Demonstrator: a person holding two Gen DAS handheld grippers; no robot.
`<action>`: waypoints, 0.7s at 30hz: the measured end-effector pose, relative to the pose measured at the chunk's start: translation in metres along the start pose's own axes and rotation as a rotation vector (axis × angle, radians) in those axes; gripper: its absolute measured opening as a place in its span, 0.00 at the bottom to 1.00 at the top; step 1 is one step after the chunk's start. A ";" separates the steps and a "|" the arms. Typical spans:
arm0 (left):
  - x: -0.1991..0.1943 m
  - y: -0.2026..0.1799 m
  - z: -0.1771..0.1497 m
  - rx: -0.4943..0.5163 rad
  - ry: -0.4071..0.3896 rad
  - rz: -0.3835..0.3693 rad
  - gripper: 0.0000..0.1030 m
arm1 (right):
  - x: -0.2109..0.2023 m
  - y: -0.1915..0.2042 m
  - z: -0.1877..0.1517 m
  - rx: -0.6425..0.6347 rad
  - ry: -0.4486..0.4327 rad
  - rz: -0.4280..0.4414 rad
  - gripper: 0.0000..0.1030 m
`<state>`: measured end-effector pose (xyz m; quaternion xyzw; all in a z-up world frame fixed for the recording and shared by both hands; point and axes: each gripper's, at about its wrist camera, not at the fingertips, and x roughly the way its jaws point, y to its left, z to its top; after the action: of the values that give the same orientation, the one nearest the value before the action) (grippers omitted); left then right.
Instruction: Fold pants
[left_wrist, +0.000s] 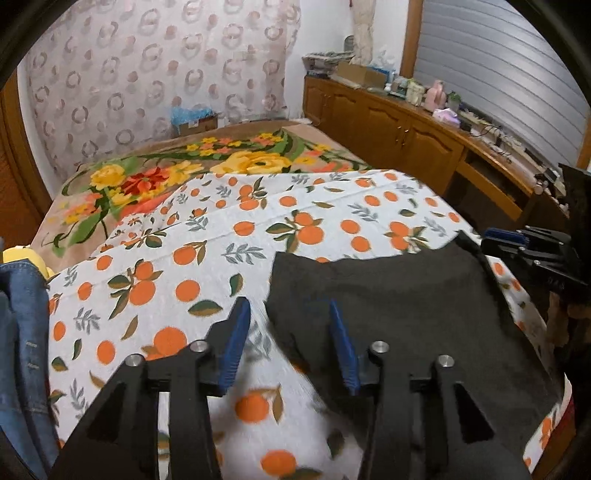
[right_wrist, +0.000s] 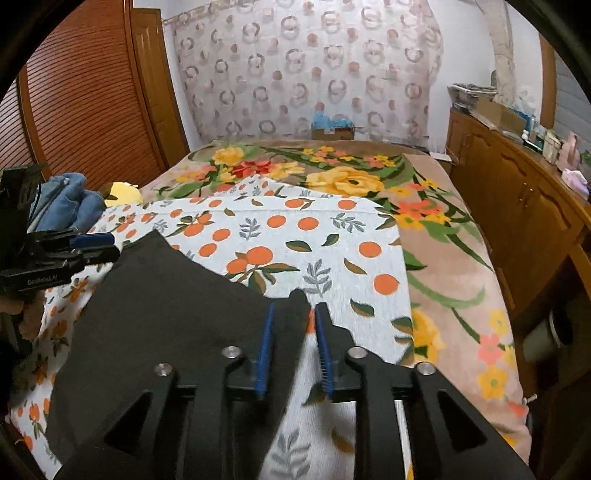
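Note:
Dark grey pants (left_wrist: 388, 306) lie flat on an orange-print sheet (left_wrist: 166, 273) on the bed. My left gripper (left_wrist: 290, 306) is open, its blue pads straddling the pants' left edge, holding nothing. In the right wrist view the pants (right_wrist: 159, 306) spread to the left. My right gripper (right_wrist: 295, 310) is partly open around the pants' far right corner, with the fabric between the pads but not pinched. The right gripper also shows at the right edge of the left wrist view (left_wrist: 524, 251); the left gripper shows at the left of the right wrist view (right_wrist: 85, 243).
A floral blanket (right_wrist: 443, 236) covers the far and right bed. Blue jeans (left_wrist: 22, 332) and a yellow item (right_wrist: 122, 192) lie at the bed's left. Wooden cabinets (left_wrist: 388, 125) with clutter run along the right; a slatted wooden door (right_wrist: 88, 103) stands left.

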<state>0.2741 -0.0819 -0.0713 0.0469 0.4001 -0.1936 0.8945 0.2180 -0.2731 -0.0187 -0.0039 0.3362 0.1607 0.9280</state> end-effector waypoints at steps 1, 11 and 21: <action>-0.007 -0.002 -0.004 0.006 -0.007 0.001 0.50 | -0.007 0.003 -0.003 -0.001 -0.006 -0.004 0.30; -0.055 -0.034 -0.052 0.037 -0.033 -0.004 0.60 | -0.063 0.042 -0.048 -0.051 -0.025 0.014 0.35; -0.094 -0.071 -0.103 0.094 -0.039 -0.063 0.54 | -0.108 0.056 -0.100 -0.035 -0.014 0.016 0.35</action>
<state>0.1183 -0.0937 -0.0673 0.0726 0.3743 -0.2412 0.8925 0.0609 -0.2640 -0.0225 -0.0165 0.3268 0.1740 0.9288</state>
